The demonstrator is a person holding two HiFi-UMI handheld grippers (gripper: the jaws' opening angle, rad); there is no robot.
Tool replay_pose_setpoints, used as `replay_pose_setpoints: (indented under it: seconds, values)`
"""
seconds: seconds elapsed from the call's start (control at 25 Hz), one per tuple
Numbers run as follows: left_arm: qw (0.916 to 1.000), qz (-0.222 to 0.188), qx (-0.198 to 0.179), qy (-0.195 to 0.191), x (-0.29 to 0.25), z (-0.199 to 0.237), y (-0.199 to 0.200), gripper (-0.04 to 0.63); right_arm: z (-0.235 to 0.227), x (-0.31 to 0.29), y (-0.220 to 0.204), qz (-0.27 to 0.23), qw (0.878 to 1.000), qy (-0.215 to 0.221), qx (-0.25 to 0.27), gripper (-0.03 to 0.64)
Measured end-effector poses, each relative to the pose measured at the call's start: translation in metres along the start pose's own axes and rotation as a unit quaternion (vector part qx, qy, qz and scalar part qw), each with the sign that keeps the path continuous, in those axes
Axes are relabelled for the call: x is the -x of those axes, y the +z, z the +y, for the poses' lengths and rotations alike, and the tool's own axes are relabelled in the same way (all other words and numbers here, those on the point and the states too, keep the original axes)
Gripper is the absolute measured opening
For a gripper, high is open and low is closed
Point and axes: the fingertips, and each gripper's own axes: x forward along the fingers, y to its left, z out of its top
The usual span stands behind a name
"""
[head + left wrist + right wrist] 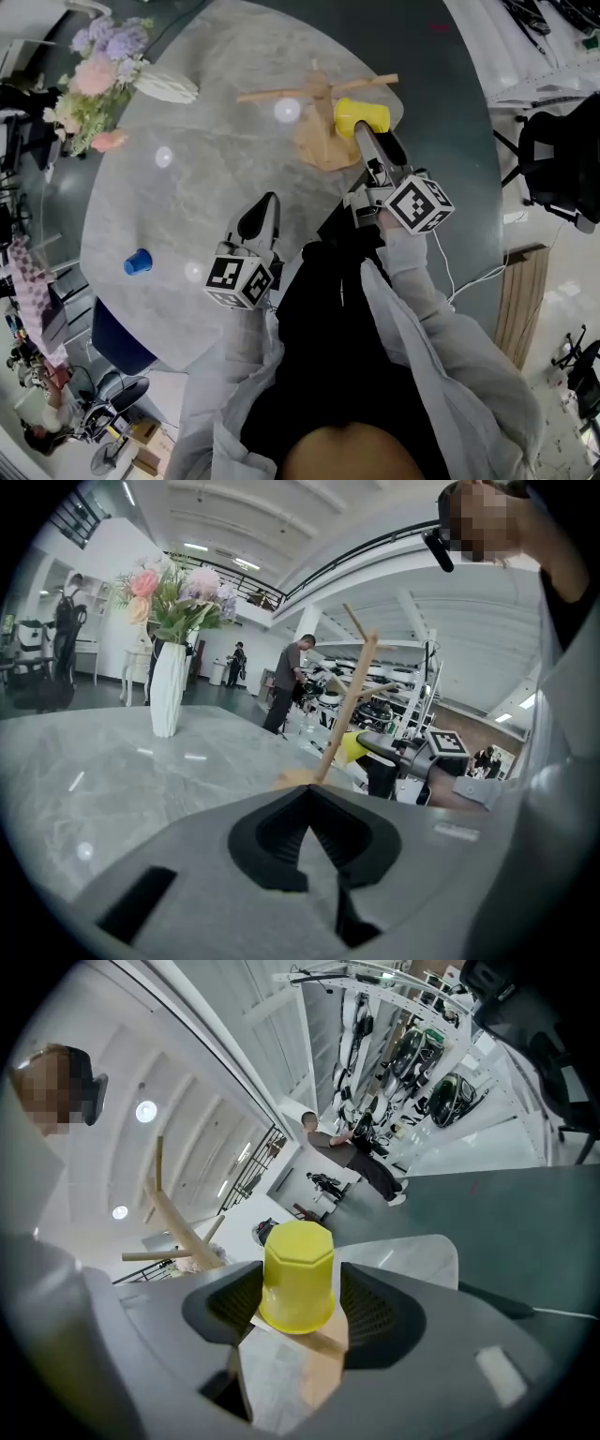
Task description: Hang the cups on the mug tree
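The wooden mug tree stands at the far side of the round grey table, its pegs bare. My right gripper is shut on a yellow cup and holds it just right of the tree's trunk, above the base. In the right gripper view the yellow cup sits between both pads, with the tree to its left. A blue cup stands near the table's left edge. My left gripper hovers over the near part of the table, shut and empty; the left gripper view shows the tree ahead.
A white vase of pink and purple flowers stands at the table's far left. A black chair sits off to the right, beyond the table. People stand in the background of the left gripper view.
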Motion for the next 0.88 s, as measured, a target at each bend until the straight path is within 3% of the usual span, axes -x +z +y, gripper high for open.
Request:
replay_pose_setpoints:
  seconds: [0.24, 0.52, 0.68, 0.88]
  values:
    - [0.9999, -0.005, -0.006, -0.011, 0.001, -0.005, 0.005, 0.003, -0.001, 0.011, 0.006, -0.008, 1.0, -0.02, 0.021, 0.267]
    - [0.9987, -0.044, -0.013, -0.02, 0.013, -0.006, 0.03, 0.003, 0.022, 0.033, 0.035, -0.004, 0.993, -0.027, 0.116, 0.285]
    - [0.9971, -0.072, -0.018, -0.016, 0.036, -0.001, 0.049, 0.003, 0.057, 0.049, 0.051, -0.007, 0.981, -0.018, 0.193, 0.285]
    - [0.9923, -0.122, -0.021, -0.001, 0.069, 0.013, 0.078, 0.003, 0.129, 0.061, 0.071, -0.029, 0.956, 0.037, 0.29, 0.284]
